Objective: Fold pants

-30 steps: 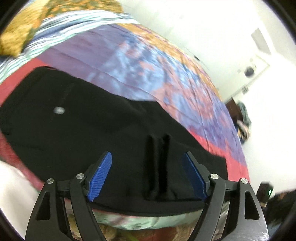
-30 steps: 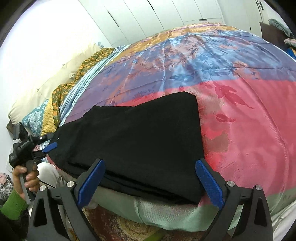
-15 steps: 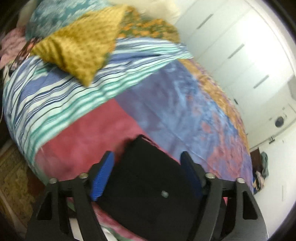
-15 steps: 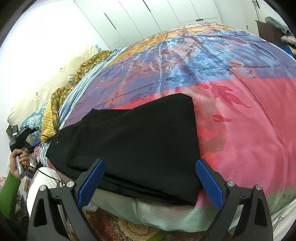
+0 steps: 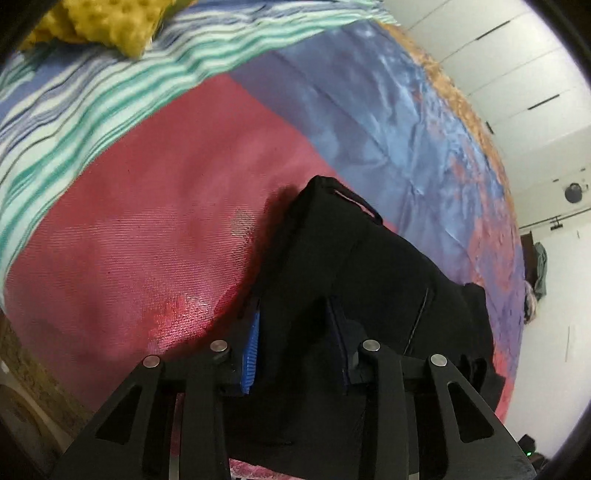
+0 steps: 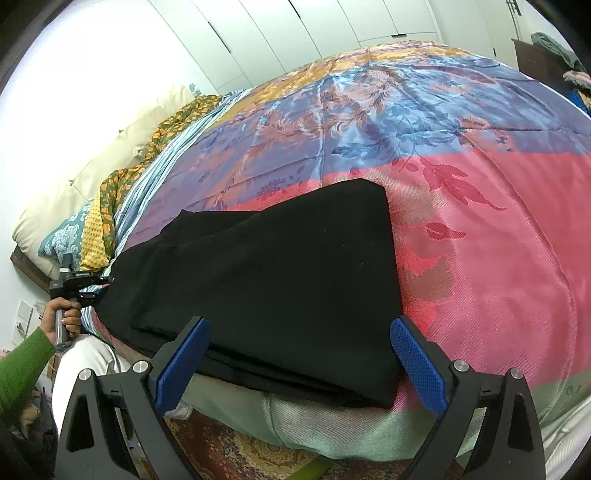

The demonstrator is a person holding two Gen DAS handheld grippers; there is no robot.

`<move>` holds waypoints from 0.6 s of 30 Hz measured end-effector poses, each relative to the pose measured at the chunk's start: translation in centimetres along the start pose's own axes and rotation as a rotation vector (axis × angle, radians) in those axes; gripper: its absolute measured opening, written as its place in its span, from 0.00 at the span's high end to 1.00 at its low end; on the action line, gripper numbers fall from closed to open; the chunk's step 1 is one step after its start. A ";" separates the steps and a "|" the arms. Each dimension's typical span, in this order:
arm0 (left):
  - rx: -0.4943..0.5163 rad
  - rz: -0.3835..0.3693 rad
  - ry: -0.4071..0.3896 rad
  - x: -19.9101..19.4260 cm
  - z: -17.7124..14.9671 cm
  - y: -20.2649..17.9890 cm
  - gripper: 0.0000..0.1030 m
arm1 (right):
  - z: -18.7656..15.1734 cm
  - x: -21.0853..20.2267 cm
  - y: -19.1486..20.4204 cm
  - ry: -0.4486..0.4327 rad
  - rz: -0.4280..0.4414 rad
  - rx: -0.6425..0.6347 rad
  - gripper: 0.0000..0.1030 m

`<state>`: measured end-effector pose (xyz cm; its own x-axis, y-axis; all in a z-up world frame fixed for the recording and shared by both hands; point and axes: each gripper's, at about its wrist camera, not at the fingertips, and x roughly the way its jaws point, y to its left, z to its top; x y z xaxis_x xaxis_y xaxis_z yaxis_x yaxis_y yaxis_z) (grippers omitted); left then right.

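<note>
Across the bed, a satin bedspread [image 6: 461, 122] in pink, blue and orange bands covers the mattress, with cream pillows [image 6: 96, 162] and a yellow patterned cushion [image 6: 94, 236] at the far left end and white wardrobe doors [image 6: 314, 33] behind. At that left end the left gripper [image 5: 291, 328] has its blue-padded fingers drawn in on a bunched end of the black pants [image 5: 369, 266], fabric pinched between them. From there the pants [image 6: 280, 273] lie folded lengthwise along the near edge of the bed. The right gripper [image 6: 299, 354] hangs above their right end, fingers spread wide and holding nothing. Only the right wrist view shows the green-sleeved hand [image 6: 68, 317] holding the other tool, and a patterned rug [image 6: 258, 458] below. Only the left view shows a striped sheet [image 5: 110, 85].
</note>
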<state>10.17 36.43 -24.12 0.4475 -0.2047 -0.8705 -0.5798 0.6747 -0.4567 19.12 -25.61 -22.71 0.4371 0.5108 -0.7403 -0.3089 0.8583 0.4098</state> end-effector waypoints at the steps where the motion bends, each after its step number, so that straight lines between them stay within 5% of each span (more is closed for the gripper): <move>1: -0.002 0.003 0.011 0.3 0.0 0.1 0.65 | 0.0 0.0 0.0 0.000 0.000 0.000 0.05; 18: -0.019 -0.027 0.035 0.5 -0.1 0.8 0.59 | -0.1 0.2 0.0 0.011 -0.005 -0.006 0.05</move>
<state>9.83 36.79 -24.95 0.4389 -0.2474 -0.8638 -0.5810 0.6552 -0.4829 19.12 -25.52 -22.96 0.4290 0.5057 -0.7485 -0.3121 0.8605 0.4026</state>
